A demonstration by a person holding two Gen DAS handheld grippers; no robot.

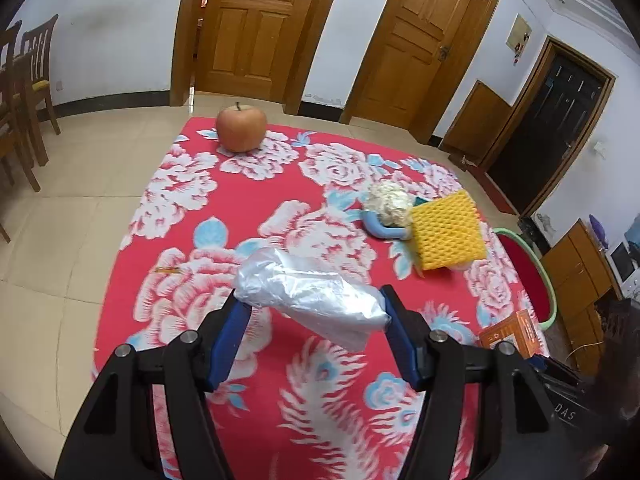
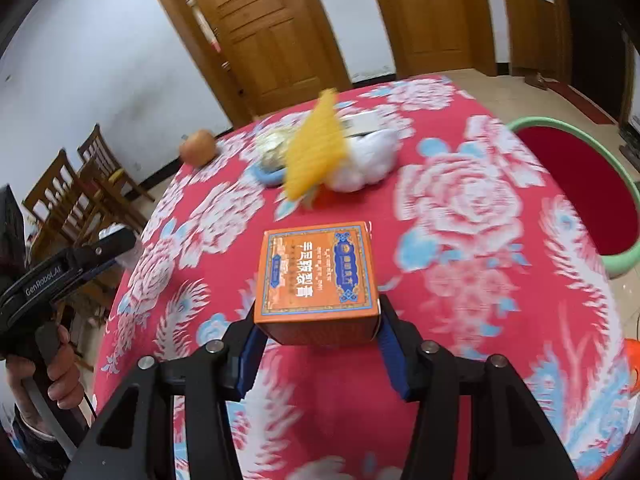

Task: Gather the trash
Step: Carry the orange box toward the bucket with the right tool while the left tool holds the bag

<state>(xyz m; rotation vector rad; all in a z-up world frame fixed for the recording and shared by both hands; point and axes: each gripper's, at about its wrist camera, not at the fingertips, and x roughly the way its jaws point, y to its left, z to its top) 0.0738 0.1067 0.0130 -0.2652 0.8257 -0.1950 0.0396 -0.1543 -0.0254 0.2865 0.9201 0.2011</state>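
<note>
My left gripper (image 1: pixel 312 304) is shut on a crumpled clear plastic bag (image 1: pixel 312 300) and holds it above the red floral tablecloth (image 1: pixel 240 208). My right gripper (image 2: pixel 318 320) is shut on an orange carton box (image 2: pixel 318 280), held above the cloth; the box also shows at the right of the left wrist view (image 1: pixel 510 334). Farther on lie a yellow foam net (image 1: pixel 446 230), a white crumpled tissue (image 1: pixel 390 202) and a blue ring-shaped piece (image 1: pixel 382 230). In the right wrist view the foam net (image 2: pixel 316 152) is blurred beside a white wad (image 2: pixel 368 160).
An apple (image 1: pixel 241 127) sits at the table's far edge, also in the right wrist view (image 2: pixel 198 147). A red basin with a green rim (image 2: pixel 580 188) stands beside the table on the right. Wooden chairs (image 1: pixel 24 92) stand at the left. Doors line the far wall.
</note>
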